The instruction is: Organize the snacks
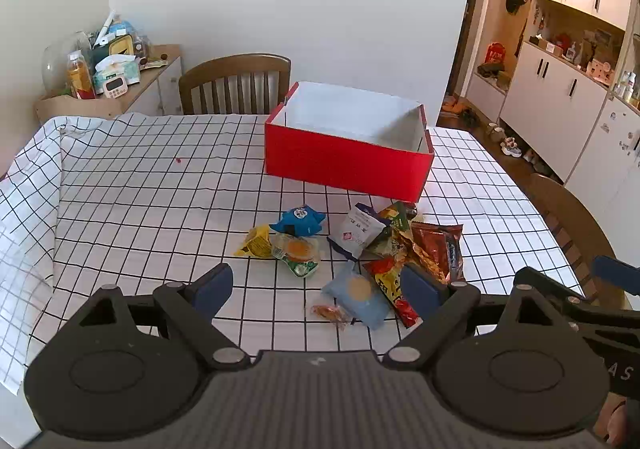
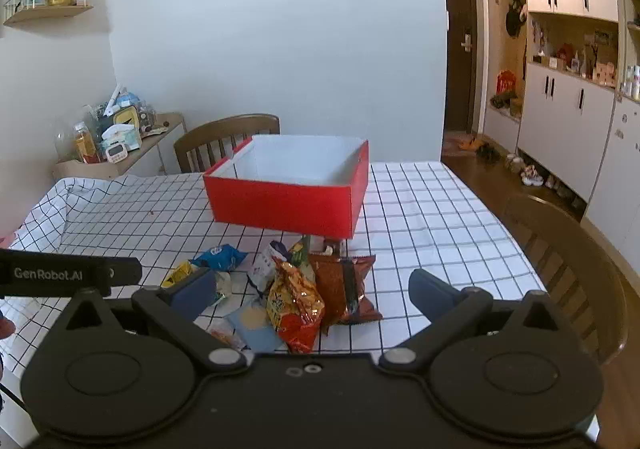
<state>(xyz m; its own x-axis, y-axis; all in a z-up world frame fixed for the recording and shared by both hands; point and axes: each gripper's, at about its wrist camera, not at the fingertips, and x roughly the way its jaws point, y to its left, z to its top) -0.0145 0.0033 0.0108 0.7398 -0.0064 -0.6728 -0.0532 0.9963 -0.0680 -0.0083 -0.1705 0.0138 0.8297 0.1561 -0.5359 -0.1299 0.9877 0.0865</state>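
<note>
A red box (image 1: 344,165) with a white, empty inside stands on the checked tablecloth; it also shows in the right wrist view (image 2: 280,205). A pile of snack packets lies in front of it: a blue packet (image 1: 298,221), a yellow one (image 1: 256,243), a clear cake pack (image 1: 298,253), a white pouch (image 1: 358,231), a light blue packet (image 1: 356,295) and red-brown chip bags (image 1: 434,247) (image 2: 346,289). My left gripper (image 1: 316,289) is open and empty above the pile's near side. My right gripper (image 2: 312,289) is open and empty over the chip bags.
A wooden chair (image 1: 236,83) stands behind the table, another (image 2: 568,269) at the right side. A cluttered side shelf (image 1: 108,85) is at the back left. White cabinets (image 2: 568,105) line the right wall. The tablecloth (image 1: 140,189) is rumpled at the left edge.
</note>
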